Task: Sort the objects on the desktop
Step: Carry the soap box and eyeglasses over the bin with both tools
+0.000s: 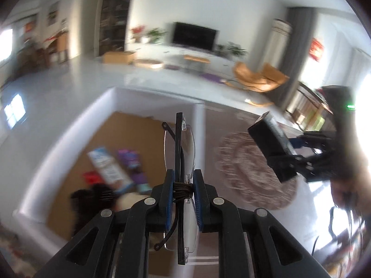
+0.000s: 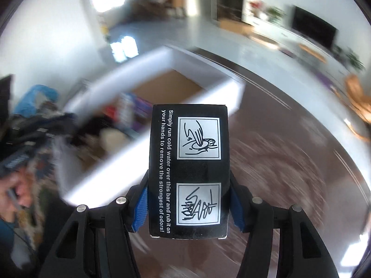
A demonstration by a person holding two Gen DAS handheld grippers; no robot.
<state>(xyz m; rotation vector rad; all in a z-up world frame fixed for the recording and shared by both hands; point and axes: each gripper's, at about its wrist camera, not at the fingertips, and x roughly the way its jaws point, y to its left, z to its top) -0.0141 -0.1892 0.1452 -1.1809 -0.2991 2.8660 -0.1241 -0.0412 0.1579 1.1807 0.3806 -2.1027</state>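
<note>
Desktop objects are what I am sorting, and the biggest thing below me is the white-walled box (image 1: 69, 136) with its cardboard floor, standing on the brown worktop (image 2: 289, 162) and already holding blurred packets. Next in size is the black carton (image 2: 189, 173) printed with hand-washing pictures: my right gripper (image 2: 188, 208) pinches it across its narrow sides. It looks light and stiff, though its glossy faces could slip. Smallest are the rimless glasses (image 1: 179, 180), folded, clamped at the bridge by my left gripper (image 1: 183, 190), pressed together. I judge them fragile; the bridge, not the lenses, is the place to hold.
</note>
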